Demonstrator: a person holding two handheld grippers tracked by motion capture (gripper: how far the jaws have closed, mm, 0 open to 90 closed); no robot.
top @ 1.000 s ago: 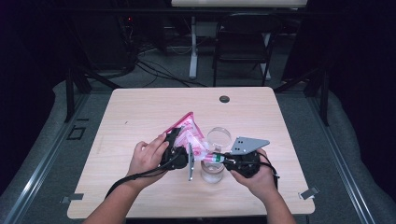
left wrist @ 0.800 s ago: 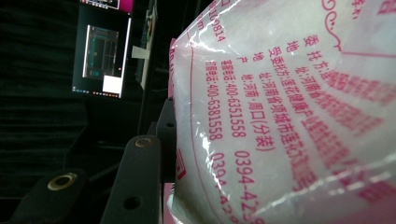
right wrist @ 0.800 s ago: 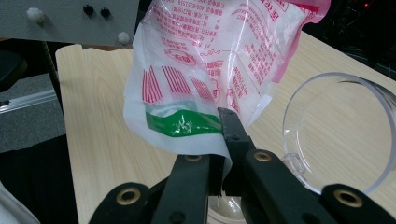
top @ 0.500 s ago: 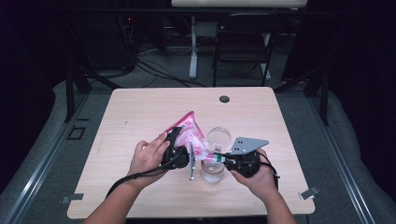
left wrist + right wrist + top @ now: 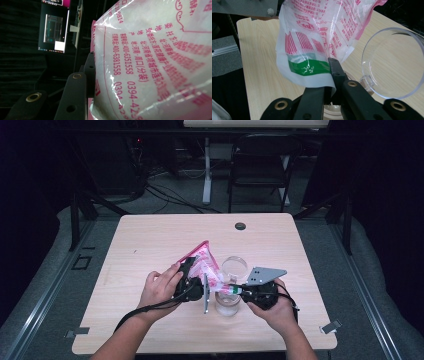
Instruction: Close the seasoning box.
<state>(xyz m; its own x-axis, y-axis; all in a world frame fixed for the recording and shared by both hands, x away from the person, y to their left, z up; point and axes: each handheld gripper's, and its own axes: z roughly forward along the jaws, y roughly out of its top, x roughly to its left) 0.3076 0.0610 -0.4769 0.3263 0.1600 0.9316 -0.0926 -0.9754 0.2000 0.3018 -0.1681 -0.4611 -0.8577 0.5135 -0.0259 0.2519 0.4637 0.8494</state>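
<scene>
A clear plastic bag with pink print and white contents hangs tilted over the table between both hands. My left gripper is shut on the bag's body; in the left gripper view the bag presses against one black finger and hides the other. My right gripper is shut on the bag's lower edge by the green band, jaws pinching the film. Right under that corner stands a clear glass jar, and its round clear lid is swung open beside it.
The light wooden table has a black round grommet near its far edge. A dark chair and cables stand behind the table. A lit monitor glows in the dark room.
</scene>
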